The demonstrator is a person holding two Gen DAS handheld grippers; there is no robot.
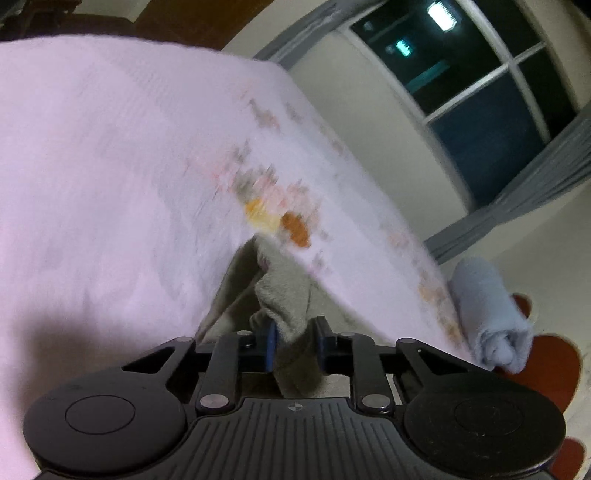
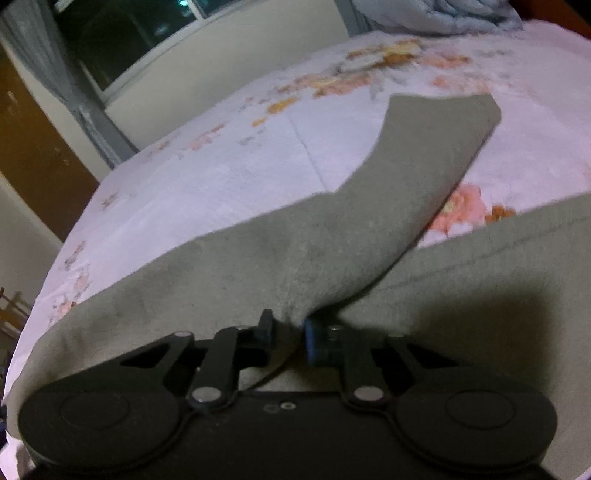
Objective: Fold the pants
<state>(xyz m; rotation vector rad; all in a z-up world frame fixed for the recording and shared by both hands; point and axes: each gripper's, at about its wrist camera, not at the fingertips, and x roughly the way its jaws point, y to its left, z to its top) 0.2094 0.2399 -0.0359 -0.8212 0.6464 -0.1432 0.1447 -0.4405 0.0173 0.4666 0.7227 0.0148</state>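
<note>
Pants point(image 2: 258, 258), grey-green, spread over a pink floral bedsheet point(image 2: 221, 166), used below as the landmark. Lying on the sheet's near part in the right wrist view, with one leg lifted and curving up across the sheet toward its flower print, leg end hanging free above the pink surface. Gathered into a raised ridge of fabric at the right gripper point(image 2: 287, 338), clamped there between a black finger and a blue-padded finger point(image 2: 312, 341). Right of that ridge, more of the garment flat on the sheet, a stitched seam running across it.

Seen from the left wrist, blurred by motion: left gripper point(image 1: 295, 345) pinched on a bunched fold of the same cloth, blue pad point(image 1: 270, 347) pressed against the fabric, fold rising from between the fingers toward the sheet's flower-printed edge. Sheet itself filling the upper left of that view.

Beside the sheet's edge, a rolled pale blue towel point(image 1: 487, 314). Beyond the sheet, a dark window point(image 1: 480, 85) with grey curtains point(image 1: 535, 192). At the sheet's far end in the right wrist view, a crumpled pale blue blanket point(image 2: 436, 14).
</note>
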